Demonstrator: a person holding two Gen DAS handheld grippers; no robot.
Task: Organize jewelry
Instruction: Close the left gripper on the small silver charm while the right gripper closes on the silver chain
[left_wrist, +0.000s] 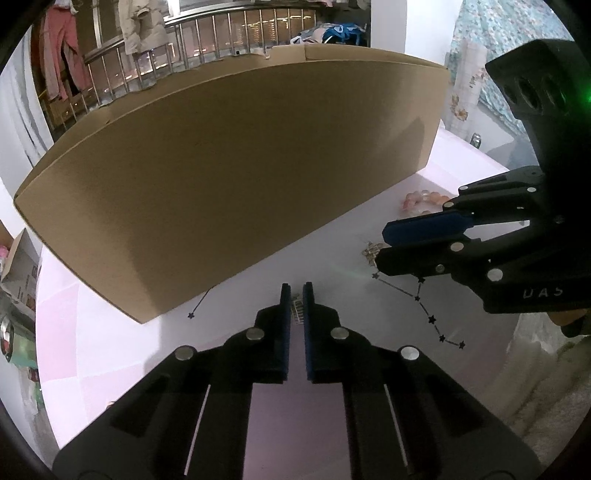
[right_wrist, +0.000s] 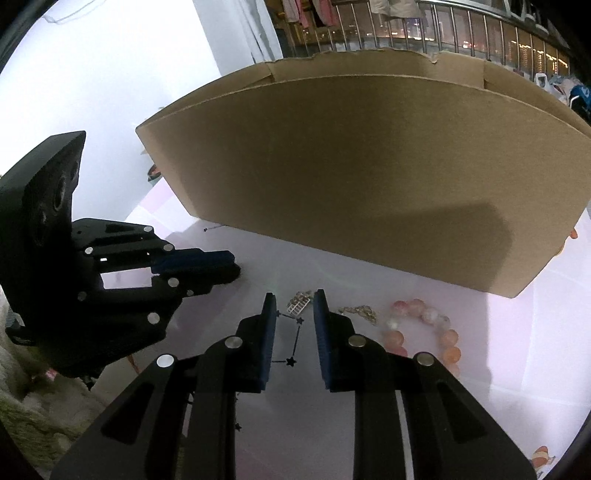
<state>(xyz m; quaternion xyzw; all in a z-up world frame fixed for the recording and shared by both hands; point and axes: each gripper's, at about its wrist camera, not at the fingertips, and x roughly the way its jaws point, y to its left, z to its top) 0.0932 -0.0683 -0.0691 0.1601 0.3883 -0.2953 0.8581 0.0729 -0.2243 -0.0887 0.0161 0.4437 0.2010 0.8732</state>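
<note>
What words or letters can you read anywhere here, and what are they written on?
"UAS": pale letters, a bit smeared, so a doubtful reading, on the black body of the right gripper in the left wrist view.
The colourful small box at the left edge carries printing too blurred to read.
The cardboard box shows no text.

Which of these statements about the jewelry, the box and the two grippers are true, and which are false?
1. A cardboard box stands behind the jewelry. True.
2. The pink bead bracelet lies inside the box. False: it lies on the table in front of it.
3. The right gripper is open, with the black star chain between its fingers. True.
4. The left gripper is wide open. False: its fingers are nearly together around a small silvery piece.
</note>
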